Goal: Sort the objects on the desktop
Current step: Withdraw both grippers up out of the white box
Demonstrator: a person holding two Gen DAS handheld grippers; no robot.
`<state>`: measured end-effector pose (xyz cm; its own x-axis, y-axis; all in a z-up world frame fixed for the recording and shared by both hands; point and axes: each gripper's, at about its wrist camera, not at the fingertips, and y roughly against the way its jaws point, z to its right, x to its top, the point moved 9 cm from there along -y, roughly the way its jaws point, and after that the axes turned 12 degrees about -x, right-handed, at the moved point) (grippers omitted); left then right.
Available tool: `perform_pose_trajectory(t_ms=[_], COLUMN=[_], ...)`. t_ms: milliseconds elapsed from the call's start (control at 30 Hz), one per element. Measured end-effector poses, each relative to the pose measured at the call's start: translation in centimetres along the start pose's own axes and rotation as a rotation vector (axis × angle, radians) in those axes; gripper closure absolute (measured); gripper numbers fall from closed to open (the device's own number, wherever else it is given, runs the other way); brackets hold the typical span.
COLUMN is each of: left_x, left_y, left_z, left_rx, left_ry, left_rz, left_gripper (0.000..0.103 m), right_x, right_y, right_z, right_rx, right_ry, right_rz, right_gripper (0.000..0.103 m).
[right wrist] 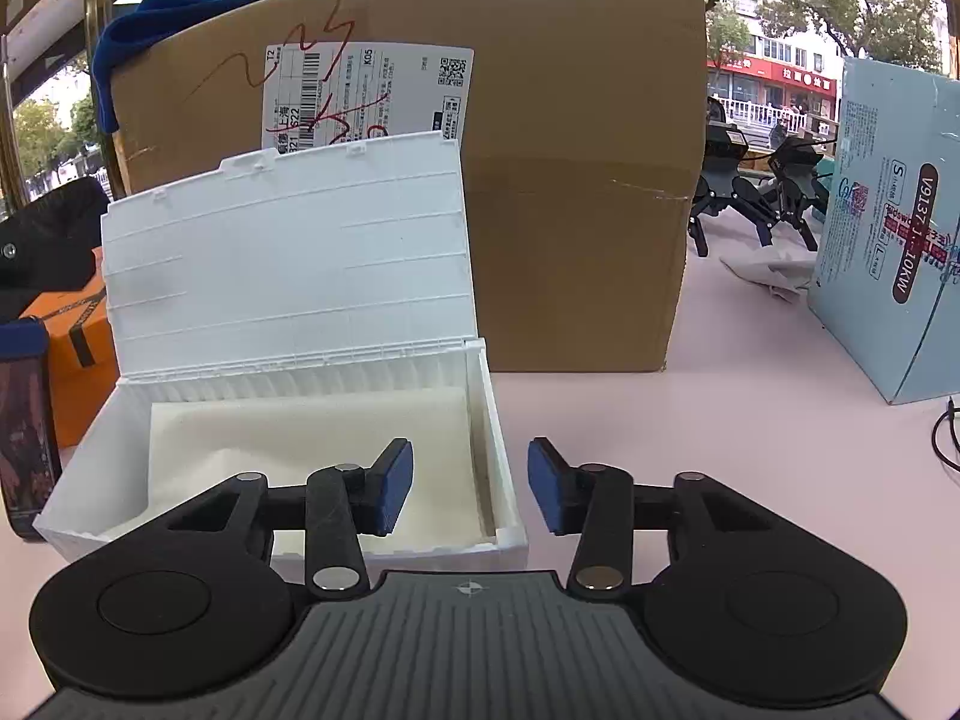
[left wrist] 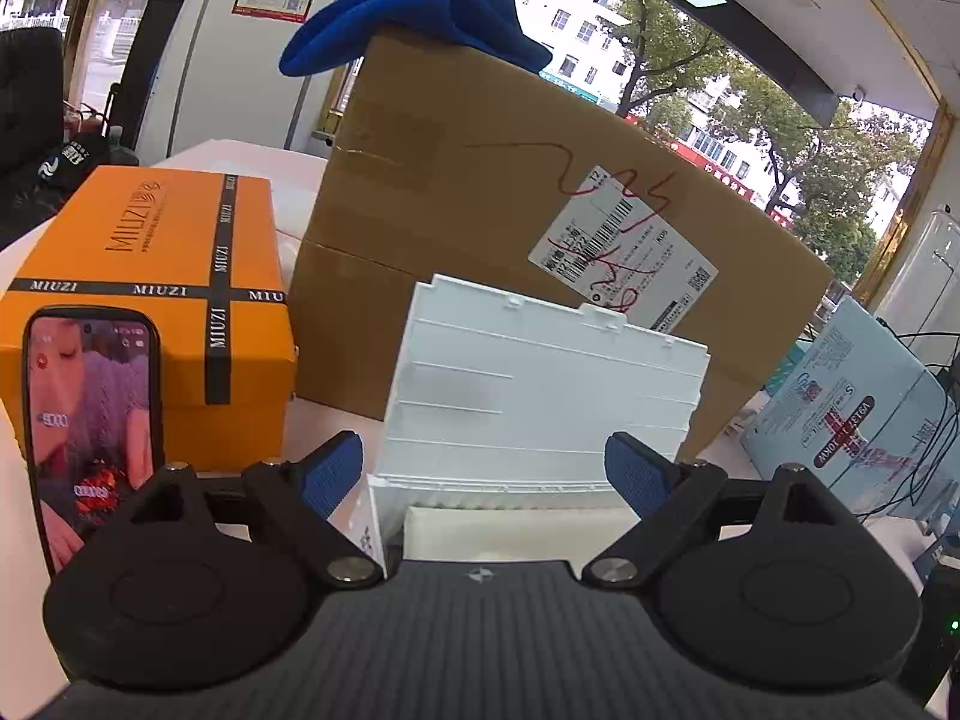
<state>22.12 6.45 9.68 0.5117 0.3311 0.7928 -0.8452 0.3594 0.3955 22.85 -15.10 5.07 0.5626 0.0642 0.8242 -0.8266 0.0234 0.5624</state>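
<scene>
Blue-padded fingers (right wrist: 396,483) of the right gripper (right wrist: 471,486) stand apart and empty, one over the open white box (right wrist: 501,480) and the other over bare pink desk (right wrist: 690,432), straddling the box's right wall. The left gripper (left wrist: 483,474) hovers low at the same box (left wrist: 540,384), its fingers (left wrist: 333,468) likewise spread wide with nothing between them.

The box sits near the desk's front, its ribbed lid (right wrist: 288,264) raised and leaning back toward the large cardboard carton (right wrist: 570,210); inside, only a pale lining sheet (right wrist: 312,438) can be seen.

With nothing yet in hand, the step appears to be choosing a first item. A sound approach would be to back one gripper clear of the wall, keep the lid propped, and close on a loose object squarely before carrying it over the rim.

To the left stand a lit phone (left wrist: 93,426), upright, and an orange gift box (left wrist: 150,294); a blue cloth (left wrist: 414,18) drapes the carton's top, and a light-blue carton (right wrist: 900,240) stands to the right. Dark jointed devices (right wrist: 756,180) beyond are too small to identify. The box's front wall is hidden behind both gripper bodies, and which objects are meant for sorting cannot be told.
</scene>
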Motion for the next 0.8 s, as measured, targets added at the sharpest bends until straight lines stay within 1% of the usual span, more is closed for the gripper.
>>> perform_pose_trajectory(t_ms=[33, 67, 100, 133, 200, 233, 367, 567, 700, 800], left_x=[0.2, 0.5, 0.6, 0.8, 0.7, 0.5, -0.5, -2.3, -3.5, -4.5], left_y=[0.2, 0.4, 0.5, 0.6, 0.5, 0.4, -0.7, -2.0, -2.5, -2.6], left_z=[-0.2, -0.4, -0.5, -0.5, -0.3, -0.1, 1.1, 2.9, 4.2, 5.2], left_rx=[0.013, 0.024, 0.032, 0.038, 0.036, 0.034, 0.019, 0.012, -0.024, -0.041], left_ry=[-0.005, -0.009, -0.013, -0.017, -0.037, -0.048, -0.102, -0.211, -0.274, -0.358], left_rz=[0.012, 0.025, 0.037, 0.044, 0.037, 0.03, -0.019, -0.084, -0.136, -0.184], left_gripper=[0.016, 0.016, 0.016, 0.016, 0.016, 0.016, 0.016, 0.016, 0.016, 0.016], right_x=[-0.4, -0.6, -0.7, -1.0, -2.0, -2.1, -3.1, -4.7, -5.8, -6.3], right_y=[-0.5, -0.8, -1.0, -1.2, -1.3, -1.2, 0.1, 2.3, 3.6, 4.0], right_z=[-0.3, -0.3, -0.2, -0.4, -0.4, 0.1, 1.2, 3.7, 5.3, 5.9], right_rx=[-0.006, -0.032, -0.059, -0.052, -0.021, -0.007, 0.031, 0.028, 0.014, 0.012], right_ry=[0.013, 0.027, 0.042, 0.054, 0.014, -0.01, -0.044, -0.089, -0.089, -0.108], right_rz=[0.005, 0.018, 0.033, 0.041, 0.038, 0.037, 0.04, 0.041, 0.062, 0.078], right_gripper=[0.081, 0.093, 0.095, 0.095, 0.096, 0.1, 0.1, 0.099, 0.099, 0.099])
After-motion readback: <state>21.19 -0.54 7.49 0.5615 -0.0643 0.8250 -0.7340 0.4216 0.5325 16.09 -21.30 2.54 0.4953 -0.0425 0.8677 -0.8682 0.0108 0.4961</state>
